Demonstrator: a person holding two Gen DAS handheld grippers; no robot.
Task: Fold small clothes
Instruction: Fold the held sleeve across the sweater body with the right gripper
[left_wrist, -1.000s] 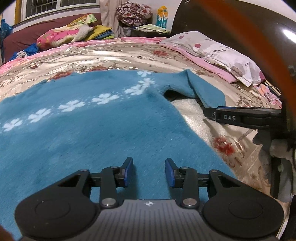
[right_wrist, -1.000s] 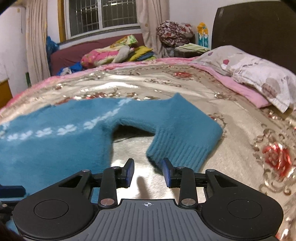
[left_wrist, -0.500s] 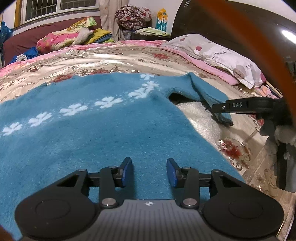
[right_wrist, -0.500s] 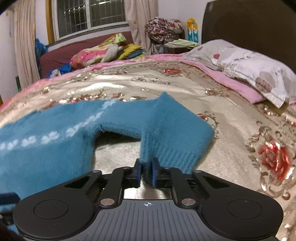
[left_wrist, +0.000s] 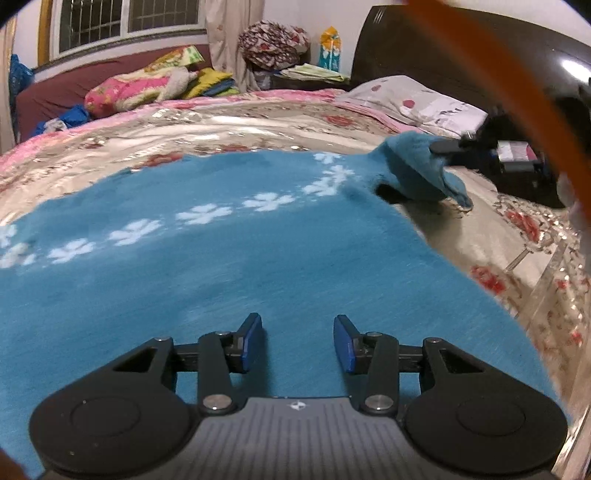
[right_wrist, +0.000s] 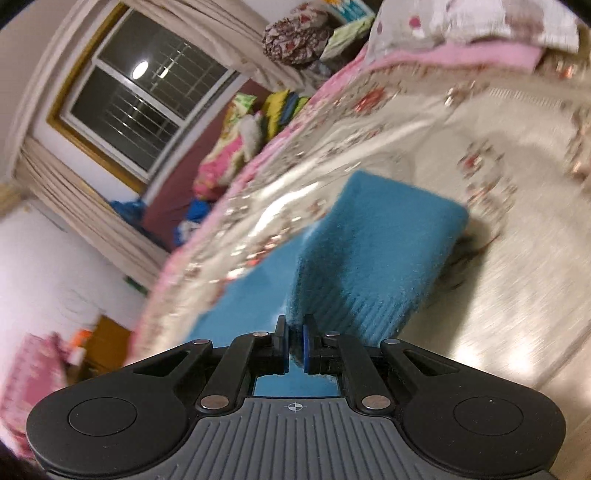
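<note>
1. The blue sweater (left_wrist: 229, 266) lies spread flat on the bed (left_wrist: 258, 125), its band of white flowers running from your near left toward the far right, where the sleeve (right_wrist: 373, 258) branches off.
2. That sleeve is raised off the bedspread (right_wrist: 498, 192); its ribbed cuff sits at your right gripper (right_wrist: 294, 345), whose jaws are closed tight on the cuff's edge.
3. From those jaws the sleeve's long axis runs away and up toward the shoulder, and the sweater's body lies to its left in the right wrist view, so the fold most likely carries the cuff across that way.
4. Your left gripper (left_wrist: 298, 341) hovers over the lower body of the sweater with its jaws partly open and nothing between them; only fabric shows beneath the gap.
5. The right hand is the one at the sleeve; the left is well apart from it, better placed to pin the body while the sleeve comes over.
6. Beyond the sweater, a pillow (left_wrist: 417, 103) lies against the dark headboard (left_wrist: 461, 48).
</note>
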